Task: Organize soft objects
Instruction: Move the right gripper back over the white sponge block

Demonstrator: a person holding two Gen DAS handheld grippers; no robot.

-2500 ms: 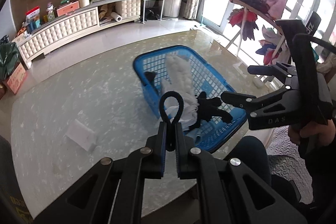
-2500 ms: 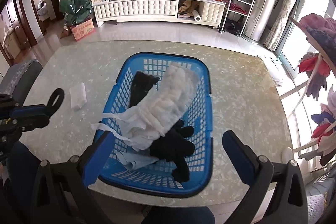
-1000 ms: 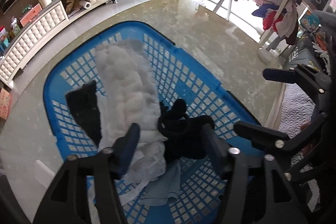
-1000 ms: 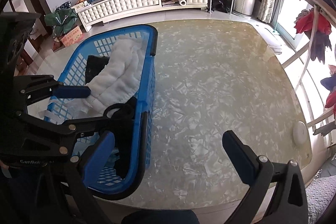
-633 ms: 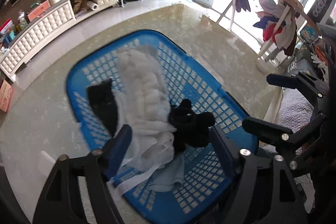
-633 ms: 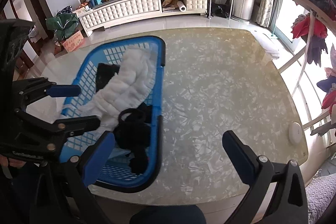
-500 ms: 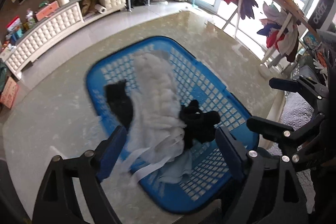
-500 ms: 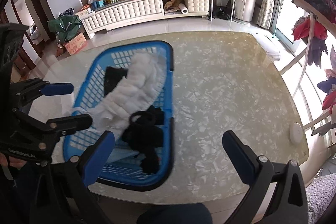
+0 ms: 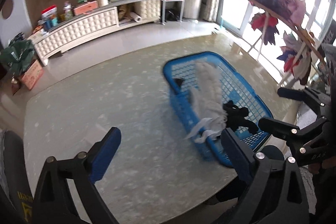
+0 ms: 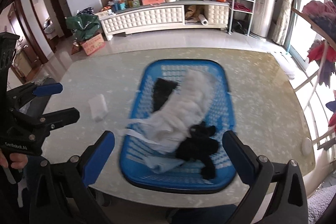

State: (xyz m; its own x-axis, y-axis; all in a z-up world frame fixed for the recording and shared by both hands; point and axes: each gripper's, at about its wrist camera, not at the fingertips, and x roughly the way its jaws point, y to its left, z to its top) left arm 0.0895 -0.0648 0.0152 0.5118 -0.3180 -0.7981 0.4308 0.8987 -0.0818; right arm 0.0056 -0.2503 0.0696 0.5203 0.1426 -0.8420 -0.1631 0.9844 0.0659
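Observation:
A blue plastic basket (image 10: 230, 110) stands on the marble table and also shows in the left wrist view (image 9: 247, 85). It holds a fluffy white cloth (image 10: 184, 104), a flat black cloth (image 10: 161, 91), a black bundle with a hair tie (image 10: 199, 144) and a pale blue cloth (image 10: 166, 163). White straps hang over its near left rim. A white folded cloth (image 10: 97, 107) lies on the table left of the basket. My left gripper (image 9: 170, 152) is open and empty over the table, left of the basket. My right gripper (image 10: 168, 152) is open and empty above the basket's near end.
The table's near edge (image 10: 168, 201) is close to both grippers. A clothes rack with hanging garments (image 9: 279, 12) stands to the right by the window. A long white cabinet (image 10: 159, 16) lines the far wall. A chair back (image 9: 12, 163) sits at the left.
My left gripper opened, dropped the black hair tie onto the black bundle in the basket, then pulled back and swung left. My right view has swung back over the basket.

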